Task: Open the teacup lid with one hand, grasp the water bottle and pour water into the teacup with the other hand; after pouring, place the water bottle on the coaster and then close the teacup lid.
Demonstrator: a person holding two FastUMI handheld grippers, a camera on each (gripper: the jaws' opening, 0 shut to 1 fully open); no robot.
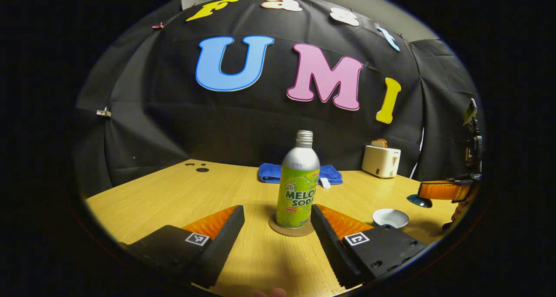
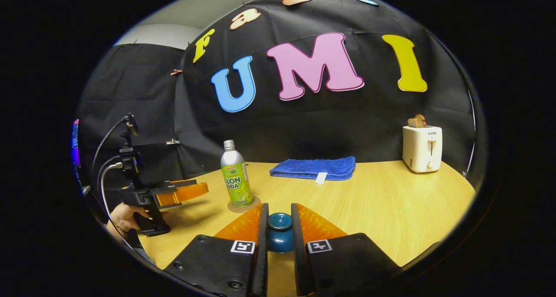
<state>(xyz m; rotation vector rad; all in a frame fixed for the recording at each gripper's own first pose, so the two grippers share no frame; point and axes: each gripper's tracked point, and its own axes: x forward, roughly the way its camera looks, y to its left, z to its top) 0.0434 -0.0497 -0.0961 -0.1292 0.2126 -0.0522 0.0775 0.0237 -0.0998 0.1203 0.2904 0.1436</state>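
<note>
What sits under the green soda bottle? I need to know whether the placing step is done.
The silver-topped green soda bottle stands upright on a round brown coaster, whose rim shows around its base on the wooden table. The coaster's middle is covered by the bottle.

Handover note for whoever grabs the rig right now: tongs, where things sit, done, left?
Left tongs: open, empty, just short of the bottle.
Right tongs: shut on the teacup lid, held up off the cup.
Bottle stands upright on the coaster, its cap already off.
Open teacup sits on the table to the right of the bottle.
Done: lid off, bottle on the coaster. Whether water was poured, I can't tell.
Left: close the lid, and pour first if the cup is dry.
</note>
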